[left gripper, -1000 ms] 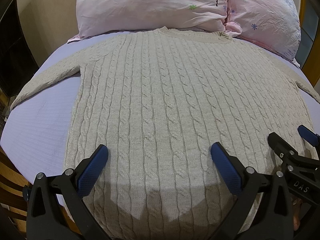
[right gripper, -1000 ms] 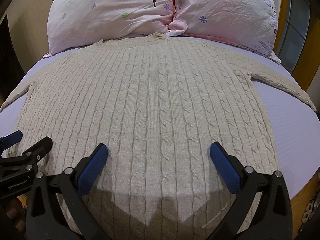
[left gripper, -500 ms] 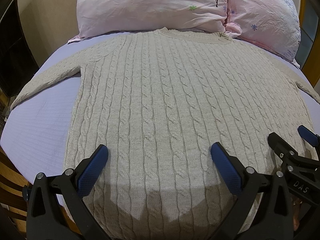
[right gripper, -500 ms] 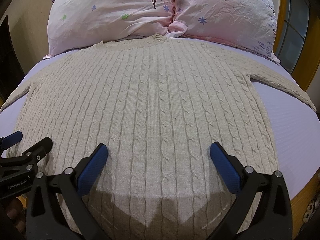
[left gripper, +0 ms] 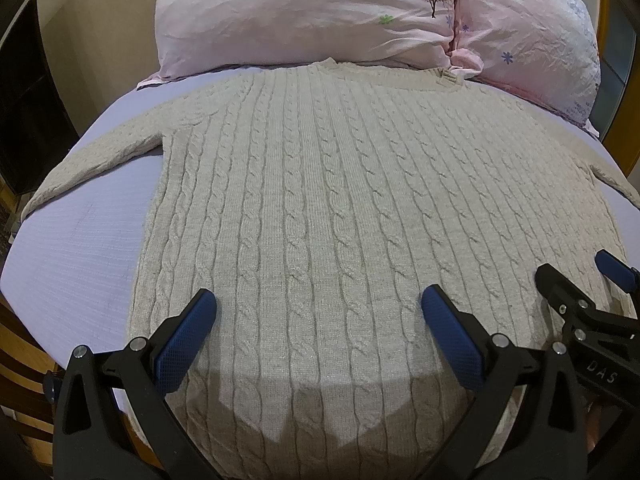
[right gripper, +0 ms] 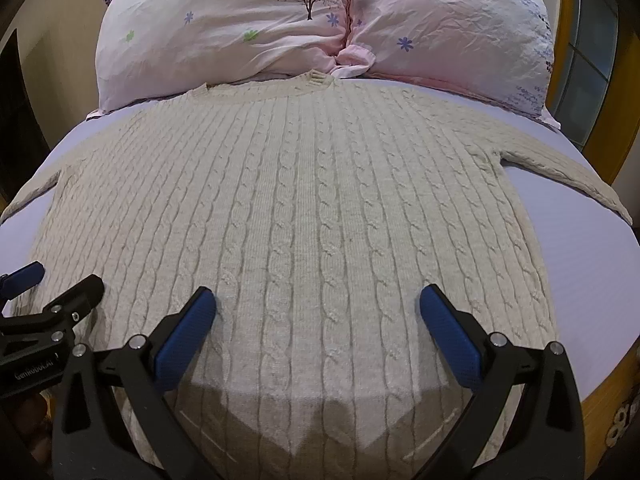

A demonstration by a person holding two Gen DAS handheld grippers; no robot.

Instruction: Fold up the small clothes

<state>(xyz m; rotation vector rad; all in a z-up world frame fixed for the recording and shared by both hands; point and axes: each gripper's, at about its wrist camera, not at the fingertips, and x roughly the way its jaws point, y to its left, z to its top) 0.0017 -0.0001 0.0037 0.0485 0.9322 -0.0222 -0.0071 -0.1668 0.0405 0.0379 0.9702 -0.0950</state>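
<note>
1. One sweater, beige cable-knit, lies spread flat on the bed sheet, which is pale lilac. Everything below is placed from that sweater.
2. Two pink pillows sit just past its collar: the left pillow and the right pillow, pressed against each other. The collar touches them where they meet.
3. Two sleeves run outward from the shoulders. The left sleeve reaches to the sheet's left edge; the right sleeve slants toward the right edge.
4. Two grippers hang over the hem end. The left gripper is above the sweater's left half, jaws spread wide, nothing between them.
5. The right gripper is above the right half, jaws likewise spread wide and empty. Each one shows at the edge of the other's view, so they are side by side, near but apart.
6. I cannot tell whether the blue fingertips touch the knit or hover just above it.
7. Edges: the sweater's left side seam runs straight, with a broad strip of bare sheet beside it below the sleeve. The right side seam has a similar bare strip.
8. The hem passes below both grippers and out of view.
9. Beyond the sheet's right edge stands a wooden window frame.
</note>
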